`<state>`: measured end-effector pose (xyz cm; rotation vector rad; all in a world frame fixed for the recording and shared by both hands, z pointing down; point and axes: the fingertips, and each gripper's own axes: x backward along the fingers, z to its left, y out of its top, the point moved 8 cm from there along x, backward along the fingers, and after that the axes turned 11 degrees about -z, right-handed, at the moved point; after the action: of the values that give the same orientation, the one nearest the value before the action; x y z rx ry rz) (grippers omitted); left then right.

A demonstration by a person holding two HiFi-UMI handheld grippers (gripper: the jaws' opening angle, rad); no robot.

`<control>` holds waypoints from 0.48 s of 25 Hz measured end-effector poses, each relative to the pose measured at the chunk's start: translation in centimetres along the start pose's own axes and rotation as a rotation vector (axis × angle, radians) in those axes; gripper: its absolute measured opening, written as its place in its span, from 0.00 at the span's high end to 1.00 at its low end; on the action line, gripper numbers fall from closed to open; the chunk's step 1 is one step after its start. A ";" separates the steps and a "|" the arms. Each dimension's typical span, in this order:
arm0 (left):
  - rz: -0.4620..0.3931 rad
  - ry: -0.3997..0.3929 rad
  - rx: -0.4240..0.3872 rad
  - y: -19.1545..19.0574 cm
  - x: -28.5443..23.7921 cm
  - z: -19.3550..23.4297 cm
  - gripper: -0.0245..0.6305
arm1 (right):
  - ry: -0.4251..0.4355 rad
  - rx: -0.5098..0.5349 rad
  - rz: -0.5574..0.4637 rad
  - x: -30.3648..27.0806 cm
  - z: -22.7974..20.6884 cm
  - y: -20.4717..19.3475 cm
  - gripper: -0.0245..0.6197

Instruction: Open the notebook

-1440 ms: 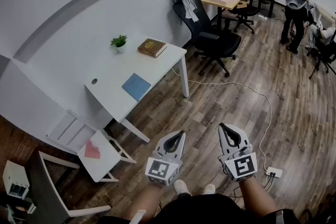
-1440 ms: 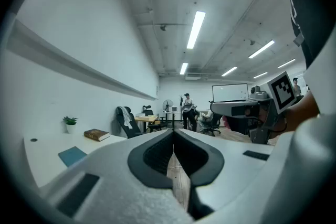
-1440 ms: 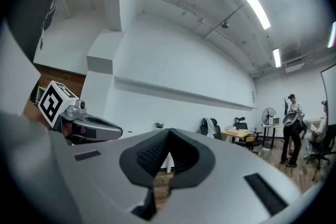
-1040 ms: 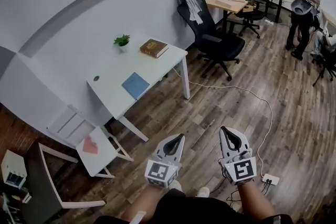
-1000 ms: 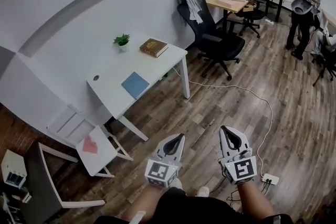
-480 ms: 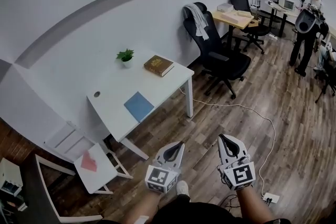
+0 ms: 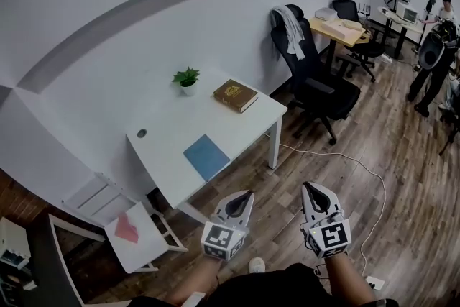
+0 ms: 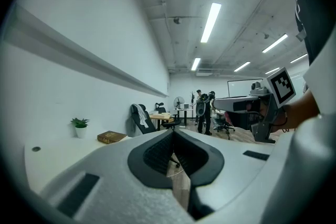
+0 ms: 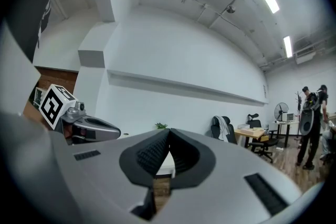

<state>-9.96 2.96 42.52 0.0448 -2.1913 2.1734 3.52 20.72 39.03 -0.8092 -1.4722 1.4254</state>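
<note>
A closed blue notebook (image 7: 206, 156) lies flat near the front edge of a white desk (image 7: 162, 154). On the same desk, further back, are a brown book (image 7: 235, 95) and a small potted plant (image 7: 187, 78). My left gripper (image 7: 243, 196) and right gripper (image 7: 313, 189) are held side by side over the wooden floor, well short of the desk. Both point level and are shut with nothing between the jaws. The left gripper view shows its shut left gripper (image 8: 172, 134), the brown book (image 8: 111, 137) and the plant (image 8: 80, 124). The right gripper (image 9: 168, 134) is likewise shut.
A black office chair (image 7: 320, 86) with a grey garment stands right of the desk. A white cable (image 7: 352, 163) runs across the floor to a power strip (image 7: 374, 282). A low white stand (image 7: 136, 246) with a red sheet sits at the left. People stand far right (image 7: 435, 57).
Both grippers have been carried level towards the white desk, which now sits larger and nearer in the head view. Their jaws stayed shut and empty.
</note>
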 end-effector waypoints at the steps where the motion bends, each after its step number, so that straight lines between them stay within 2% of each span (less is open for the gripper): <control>1: 0.001 0.009 0.001 0.0 0.0 0.7 0.96 | 0.016 0.009 0.008 -0.8 0.1 -0.4 0.96; 7: -0.003 0.046 -0.004 -0.5 -0.4 3.6 0.96 | 0.079 -0.025 0.022 -5.2 0.5 -2.0 0.96; 12: 0.032 0.127 -0.009 -1.2 -2.0 5.9 0.96 | 0.158 -0.039 0.026 -9.2 -1.2 -3.7 0.96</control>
<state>-8.04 -3.04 43.58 -0.1257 -2.1470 2.1185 8.54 12.34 41.14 -0.9460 -1.3772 1.3234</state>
